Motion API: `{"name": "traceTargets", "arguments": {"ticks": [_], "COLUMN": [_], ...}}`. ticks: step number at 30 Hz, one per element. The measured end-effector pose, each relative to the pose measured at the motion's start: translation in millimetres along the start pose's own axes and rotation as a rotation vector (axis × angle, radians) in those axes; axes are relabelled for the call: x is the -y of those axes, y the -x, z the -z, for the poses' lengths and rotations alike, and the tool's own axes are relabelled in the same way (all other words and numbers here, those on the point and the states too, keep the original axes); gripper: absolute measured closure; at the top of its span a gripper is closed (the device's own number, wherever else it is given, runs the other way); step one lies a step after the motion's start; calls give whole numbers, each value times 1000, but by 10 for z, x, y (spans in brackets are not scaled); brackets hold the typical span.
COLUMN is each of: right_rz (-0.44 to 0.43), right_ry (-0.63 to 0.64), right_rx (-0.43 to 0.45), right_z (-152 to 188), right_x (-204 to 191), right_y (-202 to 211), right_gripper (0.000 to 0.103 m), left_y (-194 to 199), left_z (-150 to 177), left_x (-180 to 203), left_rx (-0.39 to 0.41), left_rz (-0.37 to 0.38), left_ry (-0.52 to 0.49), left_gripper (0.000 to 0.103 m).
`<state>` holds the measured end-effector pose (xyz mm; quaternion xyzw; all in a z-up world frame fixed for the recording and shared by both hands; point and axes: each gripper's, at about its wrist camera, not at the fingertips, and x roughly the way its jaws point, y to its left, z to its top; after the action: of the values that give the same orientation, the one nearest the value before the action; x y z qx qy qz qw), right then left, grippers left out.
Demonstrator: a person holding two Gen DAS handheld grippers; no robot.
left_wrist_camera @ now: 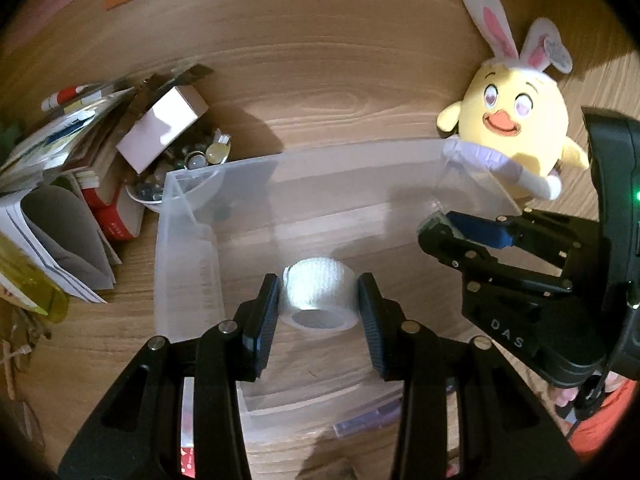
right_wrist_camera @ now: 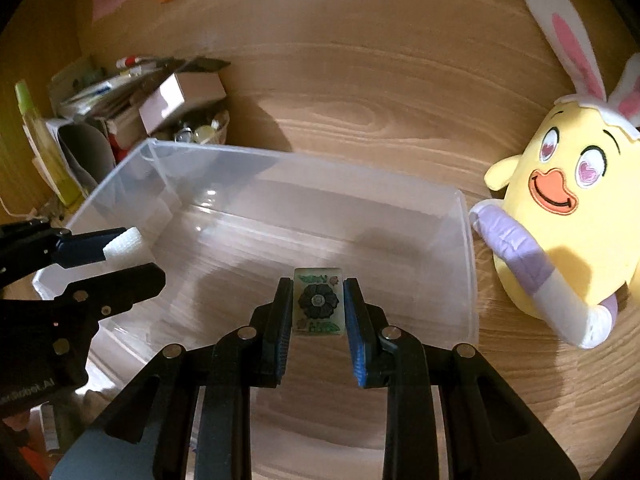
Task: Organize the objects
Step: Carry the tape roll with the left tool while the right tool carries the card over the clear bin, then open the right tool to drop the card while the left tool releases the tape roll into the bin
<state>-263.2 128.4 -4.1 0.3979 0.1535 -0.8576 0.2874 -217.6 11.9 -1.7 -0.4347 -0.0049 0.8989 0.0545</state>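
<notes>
Gauze roll is sitting clamped in our left gripper above the clear bin. We are gripping a flower-printed tile with our right gripper over that bin, beside the yellow plush

Right gripper clamps a flower-printed tile over the clear bin; left gripper grips a white roll.
</notes>
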Motion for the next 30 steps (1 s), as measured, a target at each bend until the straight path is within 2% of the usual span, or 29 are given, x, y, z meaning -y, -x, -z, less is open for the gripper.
{"name": "traceTargets", "arguments": {"ticks": [15, 17, 19, 20, 22, 24, 26, 27, 30], "right_rz": [-2, -9, -21, -21, -19, -6, 4, 7, 8], "right_ry": [9, 6, 9, 7, 3, 1, 3, 5, 14], "right_rx": [-16, -15, -12, -3, 21, 54, 77, 87, 126], "right_z": [-2, -10, -18, -26, -39, -52, -73, -77, -65], "right_x": [-32, -33, -32, -32, -19, -6, -15, -19, -50], "right_y": [-16, 5, 41, 69, 147, 242, 335, 383, 557], "right_gripper": [80, 80, 73, 70, 56, 50, 48, 46, 39], "left_y": [-104, -85, -39, -11, 61, 126, 216, 267, 414], "left_z": [8, 9, 9, 10, 13, 16, 24, 31, 47], "left_x": [23, 23, 20, 19, 19, 11, -3, -14, -33], "left_rx": [-24, -24, -15, -7, 7, 17, 32, 44, 79], "left_rz": [6, 11, 21, 23, 24, 23, 22, 20, 5], "left_ry": [-10, -9, -2, 2, 0, -1, 3, 6, 2], "left_gripper": [63, 61, 50, 50, 49, 49, 44, 36, 34]}}
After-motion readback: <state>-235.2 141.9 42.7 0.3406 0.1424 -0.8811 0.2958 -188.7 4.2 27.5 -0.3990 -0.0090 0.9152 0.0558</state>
